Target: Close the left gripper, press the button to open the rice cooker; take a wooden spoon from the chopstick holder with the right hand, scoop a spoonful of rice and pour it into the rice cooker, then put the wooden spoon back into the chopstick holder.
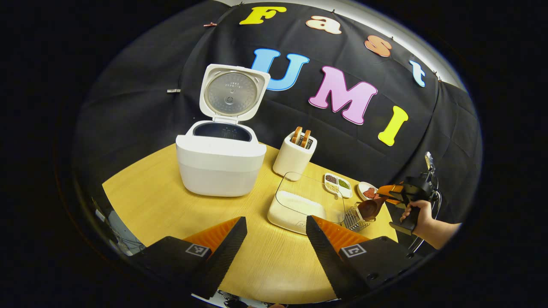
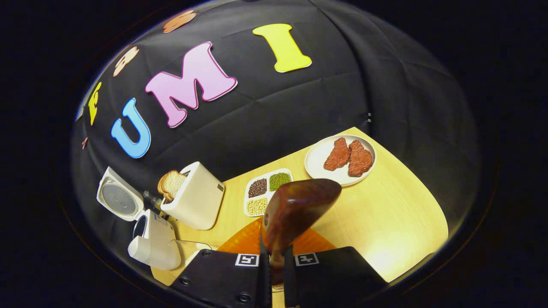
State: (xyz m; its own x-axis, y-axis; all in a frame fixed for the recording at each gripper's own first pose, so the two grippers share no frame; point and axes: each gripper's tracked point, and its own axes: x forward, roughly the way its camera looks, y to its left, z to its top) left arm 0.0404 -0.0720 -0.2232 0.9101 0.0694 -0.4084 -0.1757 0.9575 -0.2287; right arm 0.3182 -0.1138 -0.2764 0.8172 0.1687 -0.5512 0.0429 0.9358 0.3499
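The white rice cooker [image 1: 220, 164] stands on the wooden table with its lid [image 1: 231, 92] raised upright. My left gripper [image 1: 276, 222] hangs open over the table in front of it, holding nothing. At the right, a hand holds my right gripper [image 1: 391, 192], shut on the wooden spoon [image 1: 369, 208], just above the wire chopstick holder [image 1: 355, 218]. A clear box of white rice [image 1: 299, 205] lies between cooker and holder. In the right gripper view the spoon's brown bowl [image 2: 299, 205] sticks up from my right gripper [image 2: 274, 261], and the open cooker [image 2: 150, 241] is at the far left.
A white toaster [image 1: 295, 154] with bread slices stands right of the cooker, also the toaster [image 2: 192, 201]. A divided dish of beans [image 2: 265, 190] and a plate with two meat pieces [image 2: 340, 158] sit near the table's far edge. Black cloth walls the back.
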